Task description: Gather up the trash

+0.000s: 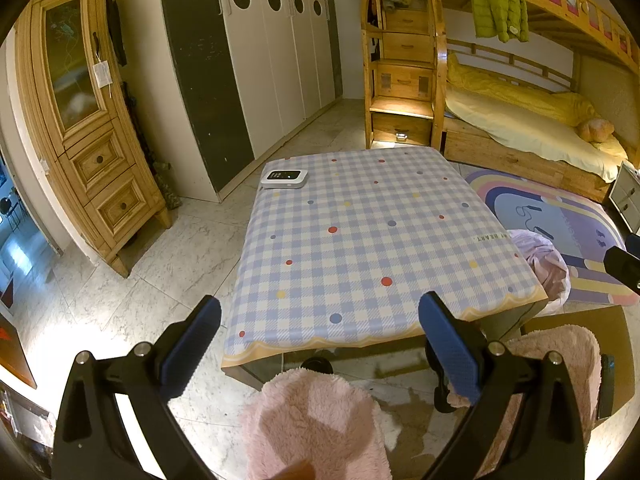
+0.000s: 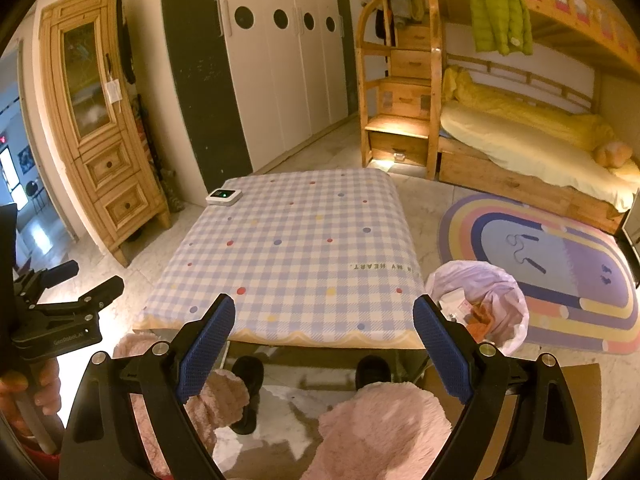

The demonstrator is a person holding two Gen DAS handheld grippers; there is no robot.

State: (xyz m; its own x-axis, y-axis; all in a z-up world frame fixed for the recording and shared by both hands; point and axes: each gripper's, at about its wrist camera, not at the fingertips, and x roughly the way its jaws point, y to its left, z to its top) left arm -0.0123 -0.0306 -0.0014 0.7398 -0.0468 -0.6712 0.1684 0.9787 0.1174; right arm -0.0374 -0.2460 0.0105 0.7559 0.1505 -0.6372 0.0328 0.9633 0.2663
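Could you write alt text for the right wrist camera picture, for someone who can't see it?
An open blue-padded gripper points at a checked table bearing only a small white device; a lined bin of trash stands on the floor to its right.

Table (image 2: 288, 248) dead ahead at 12 o'clock. Small device (image 2: 224, 196) on its far-left corner, about 11. Bin with bag liner (image 2: 484, 300) on floor just beside table's near-right corner, at 2; scraps inside, probably paper, hard to tell. Rug (image 2: 560, 264) behind the bin, 2 to 3. Bunk bed (image 2: 532, 140) behind the rug. Wardrobe (image 2: 276, 72) beyond table at 12. Cabinet (image 2: 104, 128) at 10.
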